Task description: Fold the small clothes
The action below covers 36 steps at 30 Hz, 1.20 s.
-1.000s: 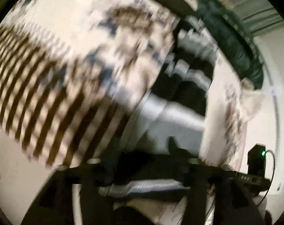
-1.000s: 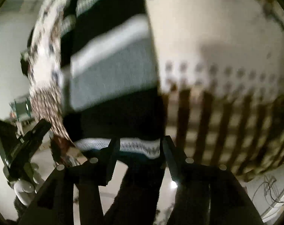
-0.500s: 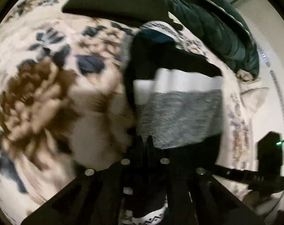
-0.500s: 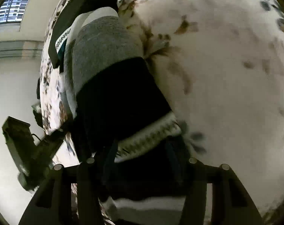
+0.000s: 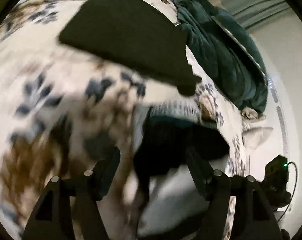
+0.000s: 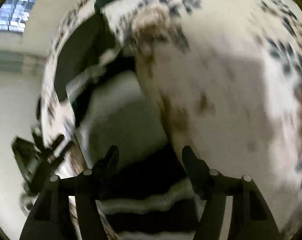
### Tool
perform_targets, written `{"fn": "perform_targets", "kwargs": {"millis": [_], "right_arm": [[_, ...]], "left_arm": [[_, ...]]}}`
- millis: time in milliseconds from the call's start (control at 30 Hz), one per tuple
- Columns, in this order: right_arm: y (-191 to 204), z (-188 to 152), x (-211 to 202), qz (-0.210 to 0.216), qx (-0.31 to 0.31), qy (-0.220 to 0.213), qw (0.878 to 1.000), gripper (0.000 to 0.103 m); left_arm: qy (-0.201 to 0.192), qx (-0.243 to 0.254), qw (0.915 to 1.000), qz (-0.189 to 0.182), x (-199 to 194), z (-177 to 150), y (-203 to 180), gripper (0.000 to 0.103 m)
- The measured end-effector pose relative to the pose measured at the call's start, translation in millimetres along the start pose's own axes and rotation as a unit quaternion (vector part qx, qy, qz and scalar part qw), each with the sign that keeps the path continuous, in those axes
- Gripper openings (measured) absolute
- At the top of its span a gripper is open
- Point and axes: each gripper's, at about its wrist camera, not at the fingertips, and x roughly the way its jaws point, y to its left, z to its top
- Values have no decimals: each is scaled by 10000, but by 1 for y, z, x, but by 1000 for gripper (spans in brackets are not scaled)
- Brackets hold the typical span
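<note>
A striped sweater with black [image 5: 181,144], white and grey bands lies folded on the floral bedspread [image 5: 51,92]. My left gripper [image 5: 153,158] hovers just over its near edge. Its jaws are opening and stand wide, and the cloth lies below them unpinched. In the right wrist view the sweater's grey band [image 6: 127,124] and black band [image 6: 147,176] run between the fingers of my right gripper [image 6: 151,154]. Those jaws are opening too, and the pads do not press on the knit. Motion blurs both views.
A folded black garment [image 5: 127,38] lies further back on the bed. A dark green quilted jacket [image 5: 226,56] is bunched at the bed's far edge. A black device with a green light [image 5: 276,176] sits at the right. Bare floral bedspread [image 6: 221,80] spreads to the right.
Both grippers held the sweater's hem and swept it across the bed over the rest of the garment. Their jaws have since spread apart and the hem has dropped free.
</note>
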Motion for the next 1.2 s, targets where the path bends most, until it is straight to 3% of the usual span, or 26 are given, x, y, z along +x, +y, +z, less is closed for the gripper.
{"fn": "perform_targets", "kwargs": {"millis": [100, 133, 167, 200, 233, 267, 300, 433, 533, 600, 633, 667, 733, 900, 1067, 1200], "right_arm": [[17, 59, 26, 186, 131, -123, 9997, 68], [18, 72, 35, 221, 215, -69, 9995, 68], [15, 81, 41, 239, 298, 2, 9993, 68], [17, 95, 51, 292, 371, 75, 9989, 67], [20, 106, 60, 379, 362, 95, 9986, 57], [24, 112, 65, 413, 286, 82, 9987, 16], [31, 119, 73, 231, 141, 68, 9996, 6], [29, 135, 92, -374, -82, -13, 9993, 6], [30, 138, 102, -378, -61, 142, 9992, 7], [33, 136, 97, -348, -78, 196, 9992, 29], [33, 128, 85, -372, -163, 161, 9990, 51], [34, 123, 78, -391, -238, 112, 9989, 58], [36, 103, 53, -436, -452, 26, 9980, 58], [17, 27, 1, -350, -433, 255, 9981, 58], [-28, -81, -25, -418, -120, 926, 9948, 58], [-63, -164, -26, -667, 65, 1549, 9857, 58]], "left_arm": [[188, 202, 9996, 67, 39, 32, -9, 64], [189, 287, 9993, 115, 45, 37, -10, 51], [180, 377, 9990, 178, 54, 42, -10, 5], [267, 393, 9986, 225, 60, 47, -9, 7], [283, 331, 9990, 131, 62, 51, -5, 7], [299, 265, 9992, 82, 61, 54, 0, 7], [381, 188, 9990, 113, 64, 57, 6, 7], [582, 105, 9982, 103, 81, 59, 13, 7], [579, -144, 9979, -237, 80, 62, 15, 11], [603, -340, 9967, -413, 67, 59, 20, 24], [590, -352, 9966, -454, 58, 56, 21, 25], [494, -330, 9968, -542, 42, 47, 22, 28], [396, -250, 9974, -541, 15, 27, 23, 39], [631, -264, 9968, -415, -41, -60, 35, 41], [1145, -492, 9919, -246, -80, -165, 45, 41], [1521, -722, 9857, -74, -85, -235, 43, 41]]}}
